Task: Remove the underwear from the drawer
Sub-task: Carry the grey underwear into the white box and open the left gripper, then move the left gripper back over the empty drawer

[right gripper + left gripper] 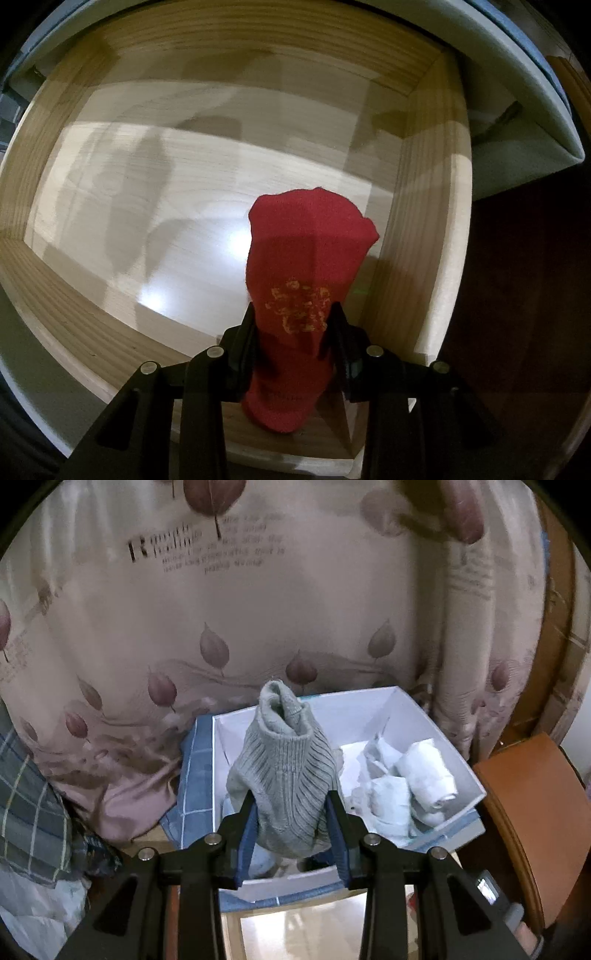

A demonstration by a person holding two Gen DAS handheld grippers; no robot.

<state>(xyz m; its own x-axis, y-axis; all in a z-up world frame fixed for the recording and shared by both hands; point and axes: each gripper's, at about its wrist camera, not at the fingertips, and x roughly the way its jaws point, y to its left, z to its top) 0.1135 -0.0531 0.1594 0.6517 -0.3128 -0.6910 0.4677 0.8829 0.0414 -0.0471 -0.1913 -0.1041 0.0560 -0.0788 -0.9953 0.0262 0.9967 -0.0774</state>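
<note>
In the left wrist view my left gripper (291, 805) is shut on a rolled grey ribbed knit garment (284, 771), held in the air in front of a white box (406, 705). Several rolled pale garments (413, 779) lie in that box. In the right wrist view my right gripper (293, 319) points straight down into a light wooden drawer (432, 236). It is shut on a rolled red garment (306, 251) with a yellow print. The red roll stands near the drawer's right wall, and the drawer floor around it is bare.
A pale curtain with leaf print (236, 613) hangs behind the white box. A blue checked cloth (195, 760) lies under the box. A plaid fabric (29, 812) sits at left, and a brown chair seat (532, 805) at right. A grey-white rim (524, 96) borders the drawer.
</note>
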